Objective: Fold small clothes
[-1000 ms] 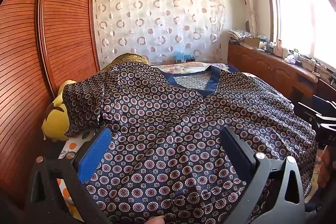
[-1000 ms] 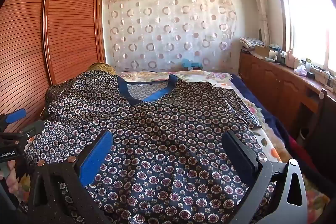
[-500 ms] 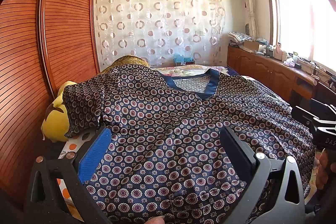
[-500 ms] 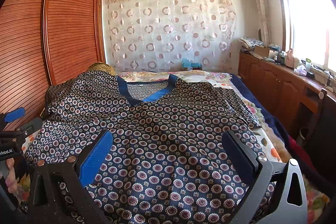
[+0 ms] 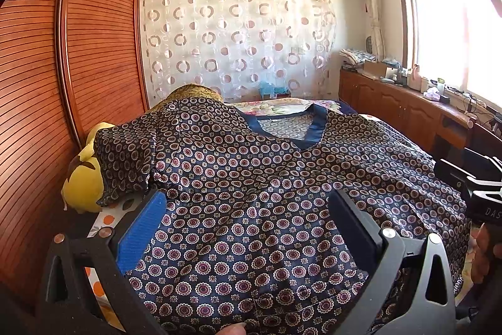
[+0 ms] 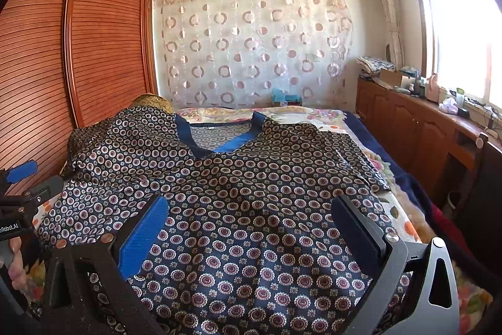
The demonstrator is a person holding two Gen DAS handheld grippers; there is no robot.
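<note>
A dark blue top [image 5: 251, 178] [image 6: 251, 193] with a round medallion print and a plain blue V-neck band lies spread face up on the bed, neck toward the far wall. My left gripper [image 5: 248, 209] hovers open over its near-left part, nothing between its fingers. My right gripper [image 6: 251, 212] hovers open over the near-right part, also holding nothing. The left sleeve [image 5: 125, 159] drapes over a yellow plush toy. Each gripper shows at the edge of the other's view, held by a hand.
A yellow plush toy [image 5: 83, 181] lies at the bed's left edge beside a slatted wooden wardrobe [image 5: 62, 83]. A floral sheet [image 6: 404, 222] covers the bed. A wooden cabinet [image 6: 417, 127] with clutter runs under the window on the right. A patterned curtain hangs behind.
Both grippers have barely shifted; the left view has crept slightly forward over the top. Both stay open and the top lies as before.
</note>
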